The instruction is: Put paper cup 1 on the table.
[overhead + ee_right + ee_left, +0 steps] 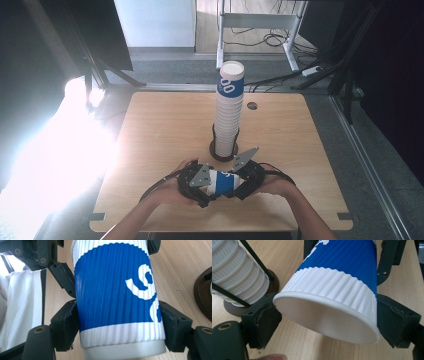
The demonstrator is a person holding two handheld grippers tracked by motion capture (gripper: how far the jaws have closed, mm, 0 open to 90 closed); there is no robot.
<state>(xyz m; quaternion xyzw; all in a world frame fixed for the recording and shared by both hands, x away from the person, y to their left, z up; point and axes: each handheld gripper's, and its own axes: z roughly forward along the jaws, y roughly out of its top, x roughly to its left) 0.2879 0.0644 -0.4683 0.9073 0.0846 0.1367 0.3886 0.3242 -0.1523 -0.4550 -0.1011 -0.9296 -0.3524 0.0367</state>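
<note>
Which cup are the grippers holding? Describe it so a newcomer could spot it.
On the wooden table, look near the front edge, before the tall cup stack. The loose cup lies sideways there, clamped between both grippers; unlike the upright stacked cups, it is alone and tipped over.

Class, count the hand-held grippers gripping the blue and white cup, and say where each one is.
2. The left hand-held gripper clamps the cup near its open rim; the right hand-held gripper clamps its base end. Both sit at the table's near edge.

Probably a lab: bare wooden table (160, 125), floor cables (272, 37), tripod legs (107, 72).
</note>
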